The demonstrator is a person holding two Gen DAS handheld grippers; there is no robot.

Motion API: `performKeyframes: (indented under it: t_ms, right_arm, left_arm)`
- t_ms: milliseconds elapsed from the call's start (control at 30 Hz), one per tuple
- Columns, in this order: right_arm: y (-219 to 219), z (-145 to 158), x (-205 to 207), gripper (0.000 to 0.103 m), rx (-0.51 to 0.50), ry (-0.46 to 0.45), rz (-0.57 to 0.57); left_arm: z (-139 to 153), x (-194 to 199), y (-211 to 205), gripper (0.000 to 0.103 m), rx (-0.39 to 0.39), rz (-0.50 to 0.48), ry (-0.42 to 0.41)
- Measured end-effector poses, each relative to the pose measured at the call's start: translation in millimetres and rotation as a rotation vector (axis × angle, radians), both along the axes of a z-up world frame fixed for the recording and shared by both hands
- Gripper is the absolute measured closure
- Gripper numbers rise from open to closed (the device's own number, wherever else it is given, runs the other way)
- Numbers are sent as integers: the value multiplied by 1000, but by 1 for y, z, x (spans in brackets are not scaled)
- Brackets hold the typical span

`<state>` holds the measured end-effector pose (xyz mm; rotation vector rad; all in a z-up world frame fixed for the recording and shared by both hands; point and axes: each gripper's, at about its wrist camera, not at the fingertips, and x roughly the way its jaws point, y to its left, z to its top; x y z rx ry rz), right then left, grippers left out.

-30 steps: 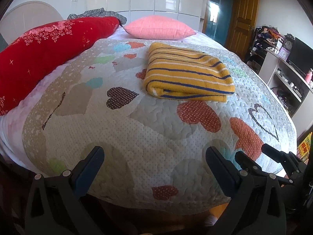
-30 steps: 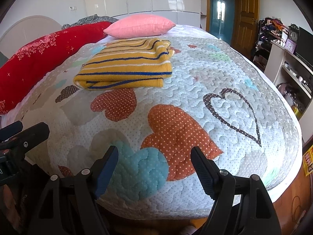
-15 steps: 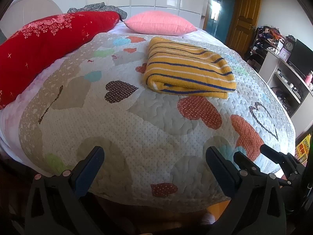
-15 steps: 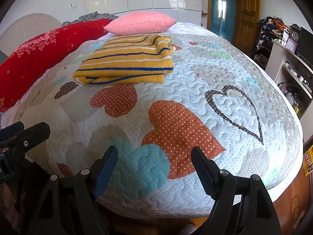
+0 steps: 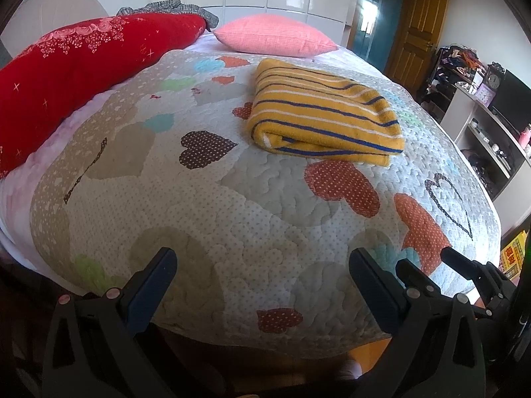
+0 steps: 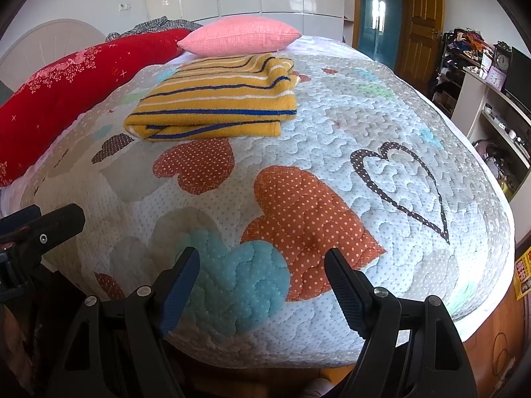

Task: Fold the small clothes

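The left gripper sat at the bottom of its own frame with its fingers spread wide and nothing between them, poised over the near edge of the bed. The right gripper was likewise at the bottom of its frame, fingers wide apart and empty, above a blue heart patch. At the lower right of the left wrist view the right gripper's dark finger tips poked in; at the left edge of the right wrist view part of the left gripper showed.

Beneath both lay the quilt, pale and stitched with dotted hearts in orange, brown, blue and green, covering the bed. The folded sweater, mustard yellow with blue and white stripes, rested flat on the quilt in the upper centre of the left wrist frame and in the upper left-centre of the right wrist frame, well apart from both grippers. Just past it, higher in the frame, sat a pink pillow, and along the left side ran a long red bolster with a grey garment at its far end. On the right edge of the frame stood white shelving with a clock, and a wooden door stood at the upper right.
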<state>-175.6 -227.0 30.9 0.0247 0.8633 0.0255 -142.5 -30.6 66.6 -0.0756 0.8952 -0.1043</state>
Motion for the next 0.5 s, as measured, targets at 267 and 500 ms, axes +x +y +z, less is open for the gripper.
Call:
performKeyframes:
  t_ms: [267,500]
  right_arm:
    - [1,0,0,21,-1,2,0]
    - [0,-2,1,21,-1,4,4]
  left_arm:
    - [-2,1,2,0,-4,3,8]
    - [-4,2,3,0,-8,8,16]
